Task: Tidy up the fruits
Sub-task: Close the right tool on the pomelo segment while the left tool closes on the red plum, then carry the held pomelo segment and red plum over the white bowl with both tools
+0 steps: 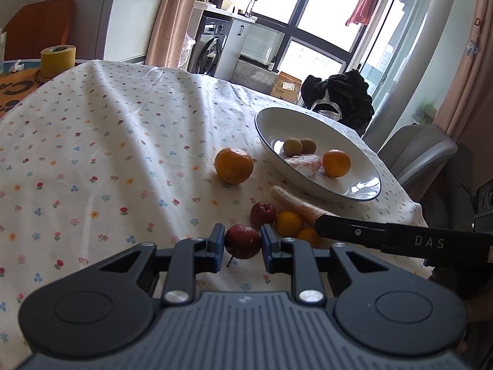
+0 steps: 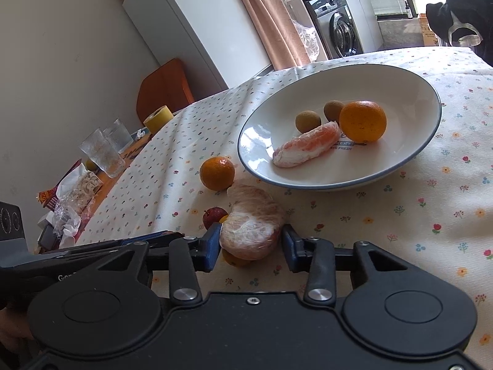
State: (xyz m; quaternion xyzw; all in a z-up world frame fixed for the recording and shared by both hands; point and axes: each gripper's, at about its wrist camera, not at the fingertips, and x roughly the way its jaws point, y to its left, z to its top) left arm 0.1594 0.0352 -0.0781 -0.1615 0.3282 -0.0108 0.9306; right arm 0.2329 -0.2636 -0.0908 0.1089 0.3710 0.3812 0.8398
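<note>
A white bowl (image 1: 363,166) (image 2: 425,92) on the flowered cloth holds an orange (image 2: 363,121), a peeled pomelo wedge (image 2: 305,149) and two small brown fruits (image 2: 308,121). My left gripper (image 1: 242,243) stands around a dark red fruit (image 1: 242,240), jaws close on either side, touching unclear. Beside it lie another red fruit (image 1: 262,213), two small oranges (image 1: 289,222) and a pomelo wedge (image 1: 292,202). My right gripper (image 2: 251,243) is shut on that pomelo wedge (image 2: 251,228). A larger orange (image 1: 233,165) (image 2: 216,169) lies left of the bowl.
A yellow tape roll (image 1: 58,60) and glasses (image 2: 101,152) stand at the table's far side, with wrappers and tissues (image 2: 71,206). A grey chair (image 1: 416,151) and a black garment (image 1: 342,95) are past the bowl. The table edge runs close behind the bowl.
</note>
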